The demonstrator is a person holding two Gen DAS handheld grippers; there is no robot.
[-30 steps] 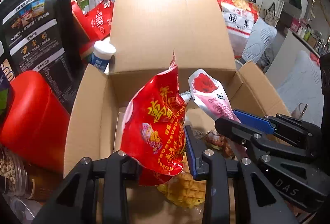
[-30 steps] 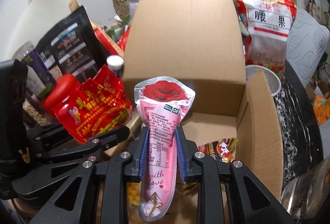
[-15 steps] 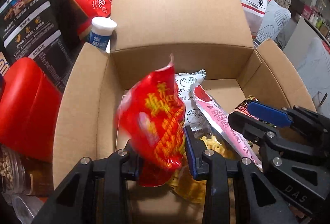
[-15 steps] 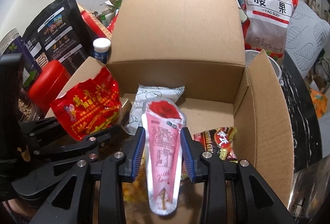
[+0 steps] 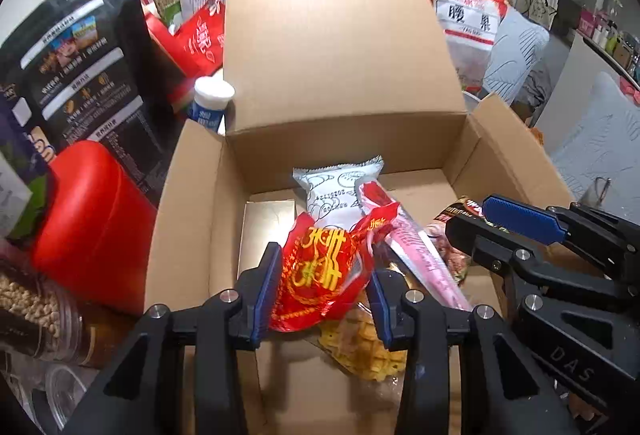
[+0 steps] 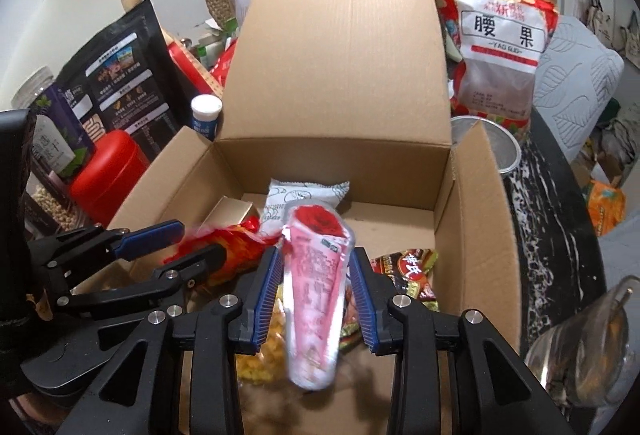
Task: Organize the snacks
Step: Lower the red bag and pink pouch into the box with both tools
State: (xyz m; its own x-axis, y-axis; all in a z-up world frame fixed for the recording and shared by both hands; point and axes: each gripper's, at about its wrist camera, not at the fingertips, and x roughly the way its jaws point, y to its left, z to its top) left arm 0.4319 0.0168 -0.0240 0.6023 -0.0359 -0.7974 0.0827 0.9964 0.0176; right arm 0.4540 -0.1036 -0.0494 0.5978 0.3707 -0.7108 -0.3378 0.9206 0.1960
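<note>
**Two packets between loosened jaws over the carton**

Over the open brown cardboard box (image 5: 192,235), both grippers point down into it. Largest is the box itself, its tall back flap upright; the left wrist view shows a gold rectangular carton (image 5: 266,231) on its floor at left, and a white printed pillow packet (image 5: 336,195) against the back. Only the right wrist view shows the dark brown and red wrapper (image 6: 408,269) fully, lying at the box's right side, and a metal strainer (image 6: 500,147) outside beyond the right flap. A red plastic canister (image 5: 92,211) stands outside at left in both.

Left gripper (image 5: 320,291): its jaws are opening, the crumpled red foil snack bag with yellow characters (image 5: 320,275) between the blue pads, sagging onto yellow waffle-like snacks (image 5: 360,351); no firm pinch shows. Right gripper (image 6: 316,295): jaws narrow but parted, the pink rose-printed pouch (image 6: 316,275) blurred between them, pads clear of its sides
</note>
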